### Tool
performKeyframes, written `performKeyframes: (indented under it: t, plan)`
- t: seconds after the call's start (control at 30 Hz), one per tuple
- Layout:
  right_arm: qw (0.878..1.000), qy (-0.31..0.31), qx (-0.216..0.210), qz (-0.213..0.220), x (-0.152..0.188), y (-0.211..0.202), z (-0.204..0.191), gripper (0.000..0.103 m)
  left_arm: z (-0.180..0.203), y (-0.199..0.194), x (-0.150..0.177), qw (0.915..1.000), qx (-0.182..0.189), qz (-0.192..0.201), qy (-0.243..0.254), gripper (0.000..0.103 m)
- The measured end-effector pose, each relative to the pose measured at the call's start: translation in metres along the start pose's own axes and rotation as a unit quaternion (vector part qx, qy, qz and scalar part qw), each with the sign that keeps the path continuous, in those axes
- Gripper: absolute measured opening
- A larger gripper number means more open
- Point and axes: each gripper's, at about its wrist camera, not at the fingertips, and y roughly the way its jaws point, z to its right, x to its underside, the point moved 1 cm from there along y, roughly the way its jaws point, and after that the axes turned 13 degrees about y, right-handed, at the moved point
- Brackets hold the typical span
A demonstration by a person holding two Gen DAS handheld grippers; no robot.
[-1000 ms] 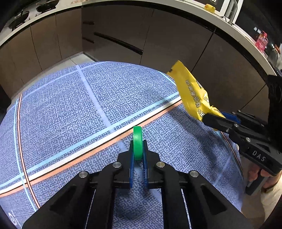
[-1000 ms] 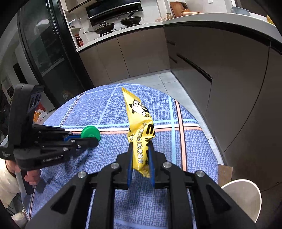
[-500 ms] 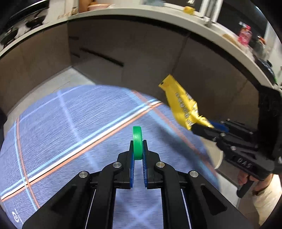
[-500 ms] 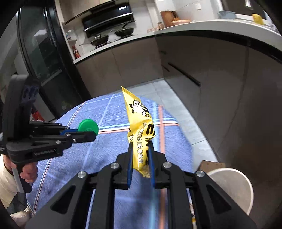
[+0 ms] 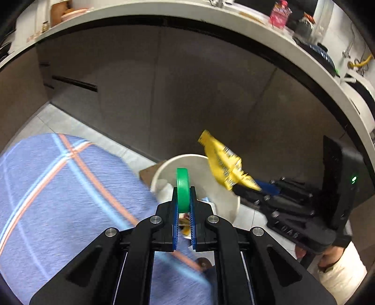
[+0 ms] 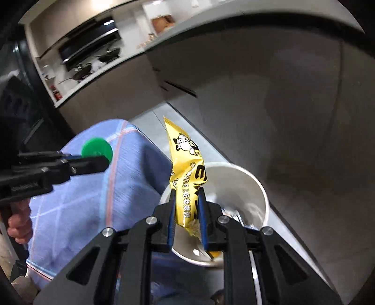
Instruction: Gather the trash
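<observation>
Grey-brown cabinet fronts fill the upper half of both wrist views, beneath a pale curved countertop; blue patterned tablecloth, crossed by orange and white stripes, occupies the lower left of the left wrist view and the left centre of the right wrist view, its surface blurred; white trash bin, round and open-topped, stands on the tiled floor just beside the cloth's edge, at centre in the left wrist view and lower centre-right in the right wrist view, with some scraps inside that cannot be identified; right gripper, at lower centre of its own view and lower right of the left wrist view, is clenched on the lower end of a yellow snack wrapper, which stands up over the bin's near rim; left gripper is clamped edge-on around a green bottle cap, seen in front of the bin opening in its own view and over the cloth at middle left in the right wrist view.
</observation>
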Motion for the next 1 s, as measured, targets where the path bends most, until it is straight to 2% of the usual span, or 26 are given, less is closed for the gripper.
performKeyframes:
  t: [0.17, 0.2, 0.23, 0.27, 0.3, 0.33, 0.37, 0.43, 0.47, 0.53, 0.8, 1.0]
  plan:
    - [1.0, 0.015, 0.01, -0.022, 0.016, 0.021, 0.021, 0.022, 0.022, 0.023, -0.004, 0.9996, -0.007, -0.022, 0.015, 0.008]
    - [1.0, 0.014, 0.013, -0.023, 0.017, 0.024, 0.022, 0.025, 0.024, 0.027, -0.006, 0.9995, -0.009, -0.025, 0.017, 0.008]
    - [1.0, 0.011, 0.014, -0.022, 0.018, 0.027, 0.023, 0.035, 0.025, 0.03, -0.007, 0.9994, -0.015, -0.026, 0.019, 0.008]
    - [1.0, 0.01, 0.013, -0.021, 0.017, 0.03, 0.023, 0.043, 0.026, 0.032, -0.009, 0.9992, -0.019, -0.026, 0.023, 0.014]
    - [1.0, 0.01, 0.01, -0.019, 0.016, 0.033, 0.023, 0.062, 0.028, 0.034, -0.01, 0.9991, -0.023, -0.027, 0.024, 0.038]
    - [1.0, 0.009, 0.009, -0.017, 0.015, 0.035, 0.025, 0.072, 0.027, 0.035, -0.011, 0.9989, -0.033, -0.024, 0.022, 0.056]
    - [1.0, 0.005, 0.009, -0.013, 0.016, 0.035, 0.027, 0.075, 0.026, 0.032, -0.011, 0.9985, -0.051, -0.011, 0.016, 0.08]
    - [1.0, 0.0, 0.01, -0.008, 0.015, 0.036, 0.028, 0.086, 0.024, 0.029, -0.013, 0.9979, -0.065, 0.005, 0.01, 0.086]
    - [1.0, -0.001, 0.01, -0.006, 0.016, 0.036, 0.029, 0.089, 0.023, 0.028, -0.013, 0.9977, -0.067, 0.004, 0.006, 0.092]
    - [1.0, 0.0, 0.016, 0.0, 0.017, 0.034, 0.033, 0.1, 0.016, 0.026, -0.012, 0.9968, -0.079, 0.008, -0.001, 0.094]
    - [1.0, 0.01, 0.024, 0.001, 0.023, 0.026, 0.042, 0.1, 0.011, 0.016, -0.007, 0.9942, -0.107, -0.002, -0.013, 0.095]
    - [0.999, 0.001, 0.014, 0.029, 0.013, -0.005, 0.013, 0.1, 0.011, -0.037, 0.005, 0.9877, -0.151, 0.023, -0.032, 0.095]
